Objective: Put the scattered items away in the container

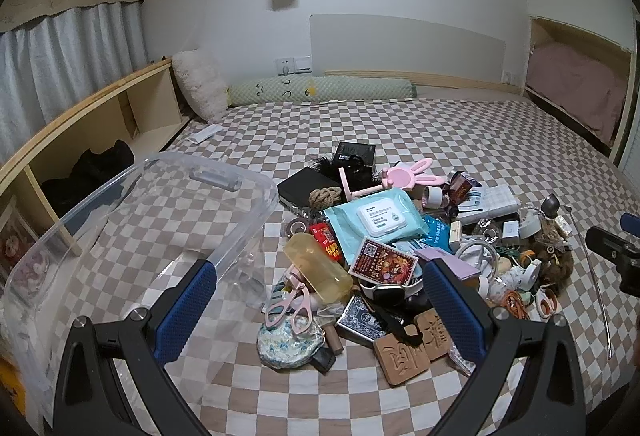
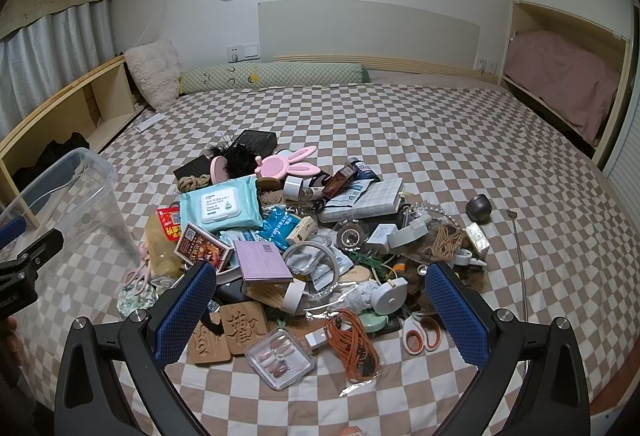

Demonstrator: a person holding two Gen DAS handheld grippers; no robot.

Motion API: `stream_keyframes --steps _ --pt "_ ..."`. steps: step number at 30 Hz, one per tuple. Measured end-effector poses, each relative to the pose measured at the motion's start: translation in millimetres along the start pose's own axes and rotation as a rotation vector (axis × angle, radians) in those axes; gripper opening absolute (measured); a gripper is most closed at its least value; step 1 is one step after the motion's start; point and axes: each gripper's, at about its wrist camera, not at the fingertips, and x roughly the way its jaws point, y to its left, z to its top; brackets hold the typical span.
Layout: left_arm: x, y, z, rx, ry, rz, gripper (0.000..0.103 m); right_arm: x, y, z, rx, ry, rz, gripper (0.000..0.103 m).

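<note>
A pile of small items lies on the checked bedsheet (image 1: 360, 396): a teal wipes pack (image 1: 376, 220), a pink bunny mirror (image 1: 416, 176), a yellow bottle (image 1: 318, 267), pink scissors (image 1: 294, 302), wooden carved blocks (image 1: 412, 346). A clear plastic bin (image 1: 132, 236) stands at the left, nothing in it. My left gripper (image 1: 316, 300) hangs open above the pile's near left side, nothing between its fingers. My right gripper (image 2: 320, 312) is open over the pile's near edge, above a purple box (image 2: 264, 260), a nail case (image 2: 280, 358) and an orange cord (image 2: 354, 346).
A wooden shelf unit (image 1: 100, 116) runs along the bed's left side behind the bin. A fluffy pillow (image 1: 200, 84) and a green bolster (image 1: 320, 90) lie at the headboard. A thin metal rod (image 2: 520, 264) rests right of the pile. Orange-handled scissors (image 2: 420, 334) lie nearby.
</note>
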Motion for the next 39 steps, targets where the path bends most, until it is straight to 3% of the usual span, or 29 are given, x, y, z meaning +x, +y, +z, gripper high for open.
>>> stream_keyframes --steps 39 --pt "0.3 -3.6 -3.4 0.001 0.002 -0.003 0.103 -0.8 -1.0 -0.3 0.008 0.004 -0.001 0.103"
